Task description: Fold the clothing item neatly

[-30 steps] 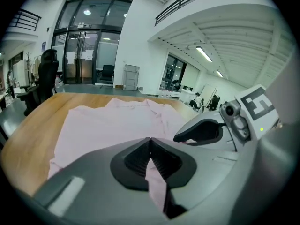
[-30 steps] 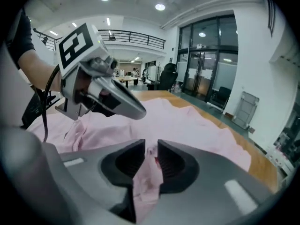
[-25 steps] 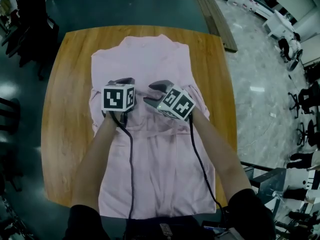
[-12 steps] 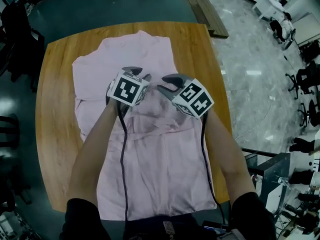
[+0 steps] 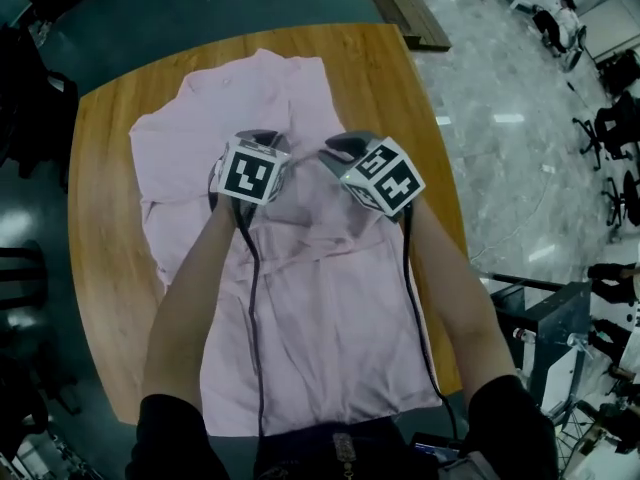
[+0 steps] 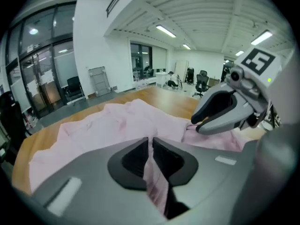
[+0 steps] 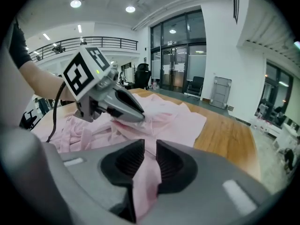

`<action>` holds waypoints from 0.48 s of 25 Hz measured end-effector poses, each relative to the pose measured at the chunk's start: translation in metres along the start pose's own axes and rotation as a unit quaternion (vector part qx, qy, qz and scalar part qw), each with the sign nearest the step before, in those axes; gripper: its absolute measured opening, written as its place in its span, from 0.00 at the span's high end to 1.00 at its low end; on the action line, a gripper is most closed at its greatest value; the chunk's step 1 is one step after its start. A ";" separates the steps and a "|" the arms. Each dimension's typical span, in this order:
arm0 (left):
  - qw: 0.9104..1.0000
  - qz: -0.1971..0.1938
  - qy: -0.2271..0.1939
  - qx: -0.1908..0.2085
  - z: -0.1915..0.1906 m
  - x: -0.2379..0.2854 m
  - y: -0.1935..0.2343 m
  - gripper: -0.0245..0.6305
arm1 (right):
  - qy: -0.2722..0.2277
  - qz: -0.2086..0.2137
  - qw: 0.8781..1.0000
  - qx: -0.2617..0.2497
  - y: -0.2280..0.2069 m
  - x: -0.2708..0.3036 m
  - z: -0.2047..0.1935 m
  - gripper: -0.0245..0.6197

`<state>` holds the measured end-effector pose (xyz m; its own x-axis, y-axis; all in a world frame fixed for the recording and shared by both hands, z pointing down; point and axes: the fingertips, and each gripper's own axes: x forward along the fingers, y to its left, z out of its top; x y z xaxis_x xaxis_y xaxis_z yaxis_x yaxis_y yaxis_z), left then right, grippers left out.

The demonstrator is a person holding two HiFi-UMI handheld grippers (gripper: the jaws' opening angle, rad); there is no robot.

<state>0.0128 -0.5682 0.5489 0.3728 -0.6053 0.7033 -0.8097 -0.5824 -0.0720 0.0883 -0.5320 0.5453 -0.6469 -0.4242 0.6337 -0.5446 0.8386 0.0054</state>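
A pink shirt [image 5: 300, 298] lies spread on the wooden table [image 5: 100, 218], collar end away from me. My left gripper [image 5: 258, 140] is over the shirt's middle. In the left gripper view its jaws [image 6: 151, 142] have just been closing and pinch a fold of pink cloth [image 6: 117, 121]. My right gripper [image 5: 340, 150] is near the shirt's right edge. Its jaws [image 7: 150, 146] have also just been closing, and a strip of the shirt [image 7: 173, 121] is caught between them. Each gripper shows in the other's view: the right one [image 6: 225, 111], the left one [image 7: 117, 104].
A wooden plank [image 5: 400, 3] lies on the floor beyond the table's far right corner. Office chairs [image 5: 610, 128] and a grey stand [image 5: 545, 318] are off to the right. Black cables [image 5: 250, 298] run back along both forearms over the shirt.
Both grippers have moved to the right across the shirt. The right jaws, wide apart a second ago, have closed on cloth. The left gripper's cube has rolled.
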 end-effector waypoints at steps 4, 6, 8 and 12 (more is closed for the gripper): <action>0.998 0.025 -0.035 -0.053 -0.003 -0.036 0.026 0.90 | 0.029 -0.005 1.000 0.002 0.003 0.017 0.002 0.84; 0.996 0.045 -0.042 -0.066 -0.011 -0.054 0.043 0.90 | 0.040 -0.005 0.999 0.000 0.009 0.025 0.009 0.84; 0.994 0.063 -0.044 -0.081 -0.025 -0.071 0.058 0.90 | 0.042 0.005 0.999 -0.005 0.022 0.034 0.020 0.84; 0.987 0.085 -0.027 -0.134 -0.069 -0.095 0.087 0.89 | 0.054 0.023 0.998 -0.020 0.047 0.063 0.038 0.84</action>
<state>-0.1241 -0.5236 0.5250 0.2386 -0.7142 0.6580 -0.9507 -0.3099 0.0085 0.0017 -0.5328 0.5559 -0.6084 -0.3482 0.7132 -0.4927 0.8702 0.0045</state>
